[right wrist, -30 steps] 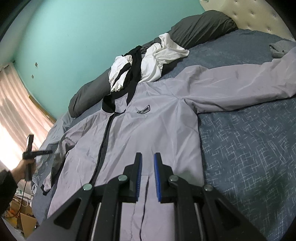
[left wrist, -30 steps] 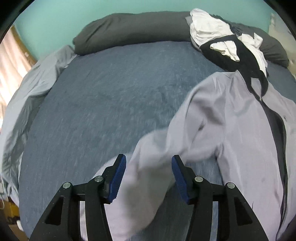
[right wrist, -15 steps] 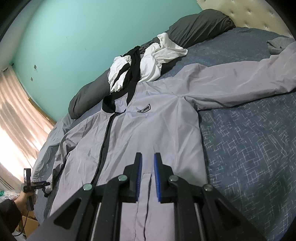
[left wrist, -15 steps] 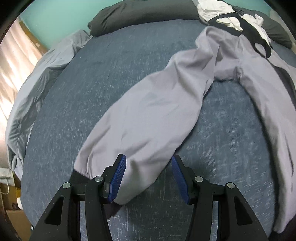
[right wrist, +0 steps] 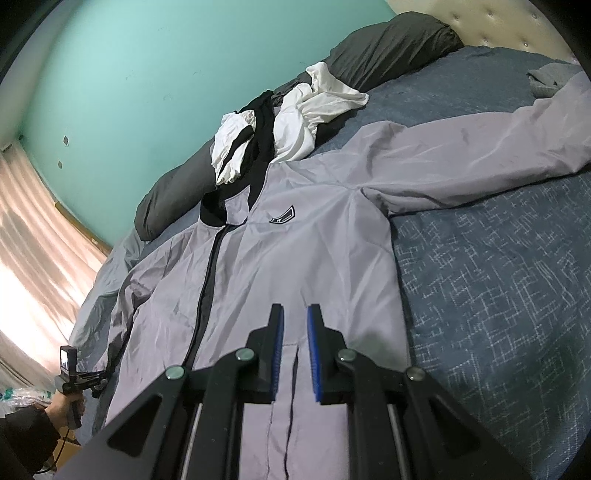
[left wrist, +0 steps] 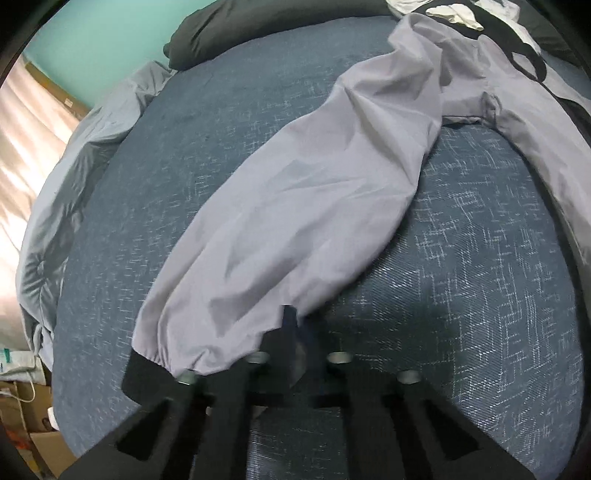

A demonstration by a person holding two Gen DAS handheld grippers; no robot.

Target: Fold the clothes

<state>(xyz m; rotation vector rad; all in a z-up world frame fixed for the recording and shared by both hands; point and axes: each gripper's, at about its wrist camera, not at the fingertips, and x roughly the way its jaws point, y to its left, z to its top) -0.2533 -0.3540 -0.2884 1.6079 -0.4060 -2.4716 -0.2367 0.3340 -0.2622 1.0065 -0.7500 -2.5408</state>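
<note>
A light grey zip jacket (right wrist: 314, 258) with a black collar lies spread face up on the blue bedspread (right wrist: 498, 295). One sleeve (left wrist: 314, 192), ending in a black cuff (left wrist: 144, 376), stretches toward the left wrist camera. My left gripper (left wrist: 291, 317) is closing its jaws together on that sleeve's lower edge, beside the cuff. In the right wrist view the left gripper (right wrist: 79, 376) shows small at the bed's left side, held in a hand. My right gripper (right wrist: 295, 332) hovers over the jacket's lower front with a narrow gap and nothing between its pads. The other sleeve (right wrist: 480, 147) lies stretched out to the right.
A heap of white and black clothes (right wrist: 295, 129) lies above the collar against a dark grey pillow (right wrist: 388, 48). A pale grey blanket (left wrist: 74, 166) hangs off the bed's left side by the curtain (right wrist: 37, 258). A padded headboard (right wrist: 498, 22) is at the far right.
My left gripper dropped down to the sleeve end near the cuff, and its jaws went from wide open to closed on the fabric. The right gripper stayed in place.
</note>
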